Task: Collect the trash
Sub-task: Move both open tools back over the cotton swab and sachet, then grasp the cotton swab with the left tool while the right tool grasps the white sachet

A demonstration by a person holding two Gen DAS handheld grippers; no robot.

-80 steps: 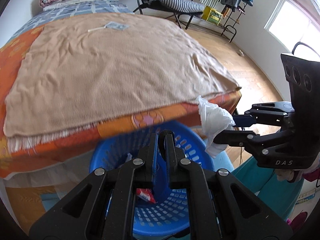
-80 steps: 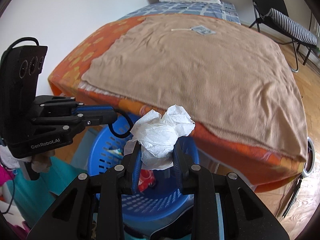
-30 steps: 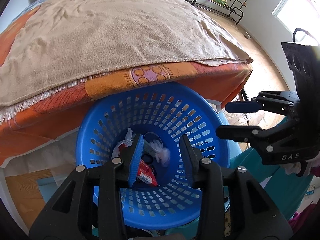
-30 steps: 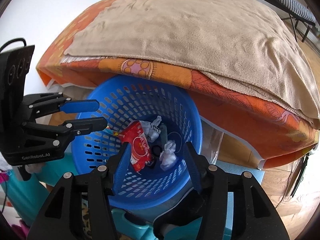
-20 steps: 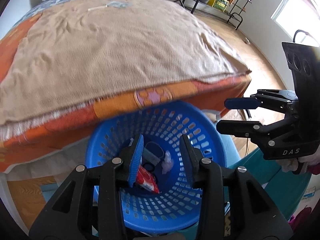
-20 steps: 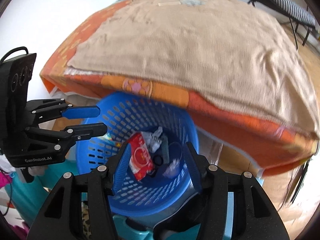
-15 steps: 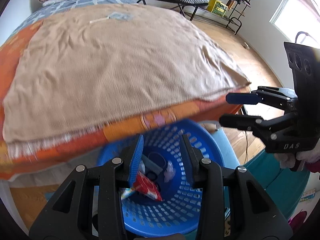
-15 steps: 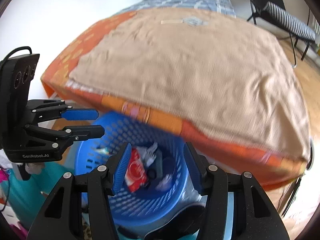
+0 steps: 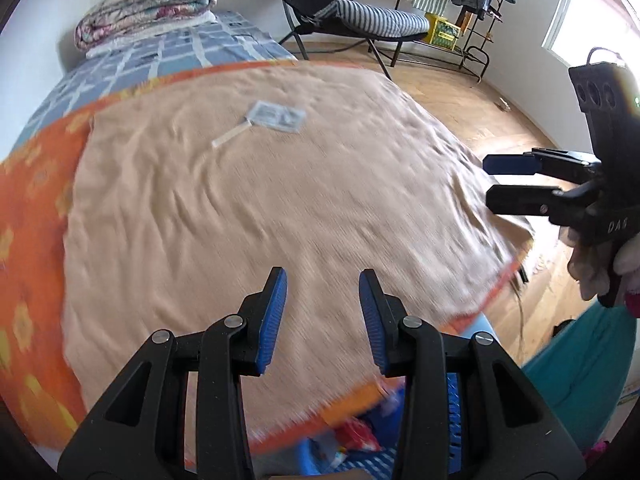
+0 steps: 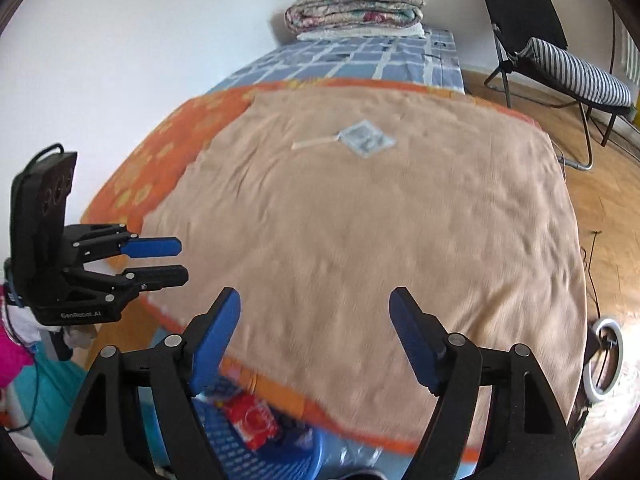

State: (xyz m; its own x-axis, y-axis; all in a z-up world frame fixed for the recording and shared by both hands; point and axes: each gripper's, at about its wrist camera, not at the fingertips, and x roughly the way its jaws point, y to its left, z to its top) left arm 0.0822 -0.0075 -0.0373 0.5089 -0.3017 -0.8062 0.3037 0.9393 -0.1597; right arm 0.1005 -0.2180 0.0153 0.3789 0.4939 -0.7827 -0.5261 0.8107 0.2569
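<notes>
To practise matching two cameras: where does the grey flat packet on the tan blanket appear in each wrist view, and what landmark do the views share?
Left wrist: grey flat packet upper centre-left, a pale strip at its left.
Right wrist: packet upper centre-right, the strip again at its left.
Shared landmark: folded quilt at the bed's far end.

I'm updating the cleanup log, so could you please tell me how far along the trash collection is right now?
Done: a red wrapper already lies in the blue plastic basket at the foot of the bed.
In hand: nothing; the left tool and right tool are both open and empty.
Left: a grey flat packet and a pale thin strip beside it remain on the tan blanket.
</notes>
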